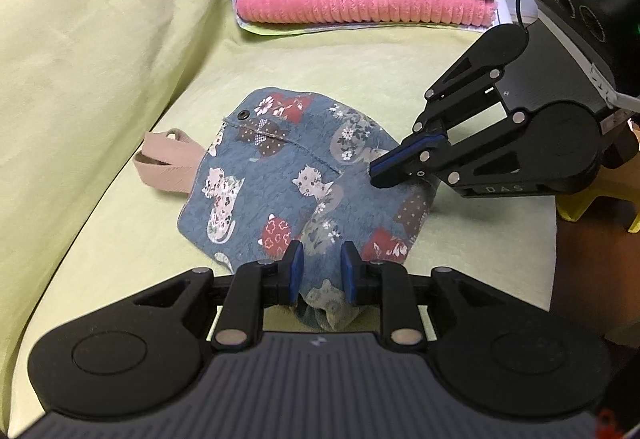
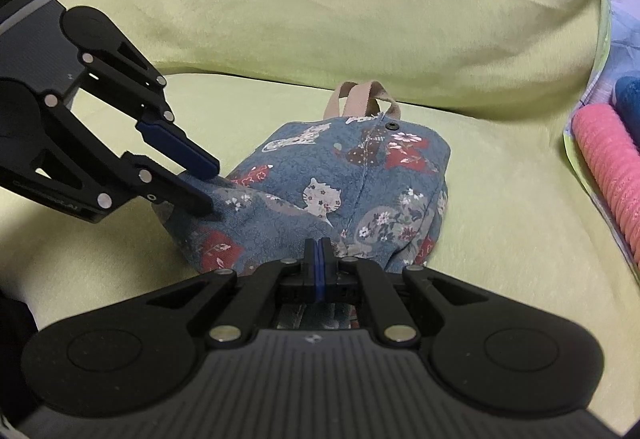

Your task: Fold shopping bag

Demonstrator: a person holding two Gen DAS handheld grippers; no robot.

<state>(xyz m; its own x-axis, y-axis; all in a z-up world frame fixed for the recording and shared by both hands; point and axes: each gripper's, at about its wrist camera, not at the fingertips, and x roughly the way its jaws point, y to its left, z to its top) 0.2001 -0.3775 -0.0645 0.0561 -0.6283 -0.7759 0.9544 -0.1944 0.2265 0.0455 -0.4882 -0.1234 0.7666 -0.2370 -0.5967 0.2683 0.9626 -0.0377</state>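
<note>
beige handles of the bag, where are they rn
The beige handles stick out of the shopping bag at its far end from both grippers, lying on the green cover by the backrest cushion.

The left gripper [image 1: 320, 271] holds its jaws a little apart with cloth between them, while the right gripper [image 2: 319, 271] has its jaws pressed flat together, and the two point toward each other at an angle, tips near.
</note>
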